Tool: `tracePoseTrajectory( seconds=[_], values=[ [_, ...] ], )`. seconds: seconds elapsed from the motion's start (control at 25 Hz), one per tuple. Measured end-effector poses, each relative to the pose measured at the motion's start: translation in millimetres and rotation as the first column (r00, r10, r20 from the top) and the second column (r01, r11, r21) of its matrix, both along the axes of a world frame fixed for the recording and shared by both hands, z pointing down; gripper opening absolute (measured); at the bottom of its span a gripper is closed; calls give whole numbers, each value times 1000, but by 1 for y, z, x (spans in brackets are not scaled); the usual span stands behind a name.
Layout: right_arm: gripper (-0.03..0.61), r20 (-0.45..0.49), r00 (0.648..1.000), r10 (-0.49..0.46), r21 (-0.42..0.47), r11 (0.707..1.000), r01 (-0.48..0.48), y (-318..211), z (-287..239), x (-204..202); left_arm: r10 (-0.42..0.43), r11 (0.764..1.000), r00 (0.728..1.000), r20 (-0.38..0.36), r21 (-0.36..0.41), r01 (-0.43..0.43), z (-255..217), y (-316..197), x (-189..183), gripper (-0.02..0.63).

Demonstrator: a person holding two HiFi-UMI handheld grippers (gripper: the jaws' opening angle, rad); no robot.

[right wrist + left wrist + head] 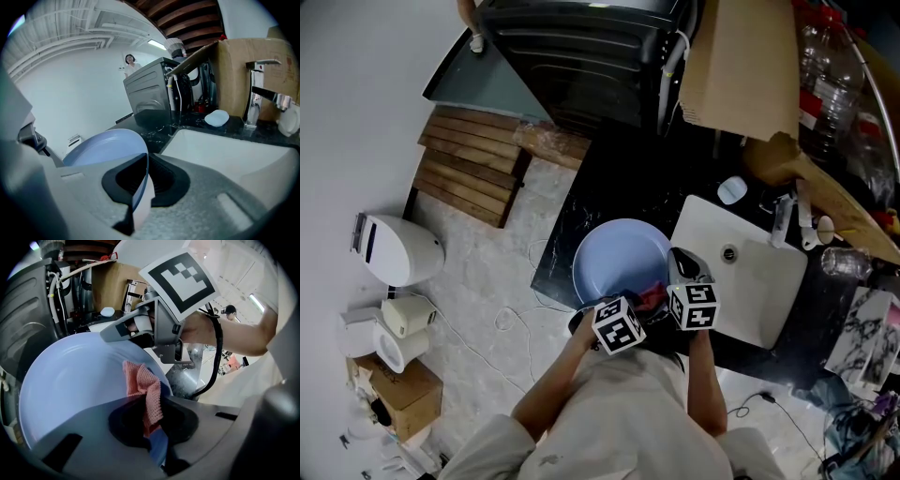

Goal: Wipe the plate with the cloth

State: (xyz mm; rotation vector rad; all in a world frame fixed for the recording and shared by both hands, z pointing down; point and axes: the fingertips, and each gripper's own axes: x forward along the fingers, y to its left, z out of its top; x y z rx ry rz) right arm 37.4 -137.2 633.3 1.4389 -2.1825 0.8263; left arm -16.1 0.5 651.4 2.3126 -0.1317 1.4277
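Observation:
A light blue plate (617,255) is held tilted over the black counter, left of the sink. My right gripper (138,191) is shut on the plate's near rim (140,173), and its marker cube (694,305) shows in the head view. My left gripper (153,423) is shut on a pink knitted cloth (143,385), which rests against the plate's face (79,390). From above, the cloth (652,297) peeks out red between the two cubes, beside the left gripper (619,325). The right gripper (140,329) also shows in the left gripper view, on the plate's edge.
A white sink (769,281) lies right of the plate, with a chrome faucet (260,91) and a pale blue soap (732,190) behind it. A cardboard box (741,66) and a black appliance (581,47) stand at the back. A wooden pallet (473,164) lies on the floor at left.

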Motion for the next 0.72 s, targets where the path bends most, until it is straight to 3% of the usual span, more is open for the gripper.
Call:
tracePoseTrajectory(
  seconds=[0.72],
  values=[
    [18, -2, 1000, -4, -2, 1000, 4, 1, -1, -1, 19, 1000, 996, 91, 4, -19, 2, 2, -29, 34]
  ],
)
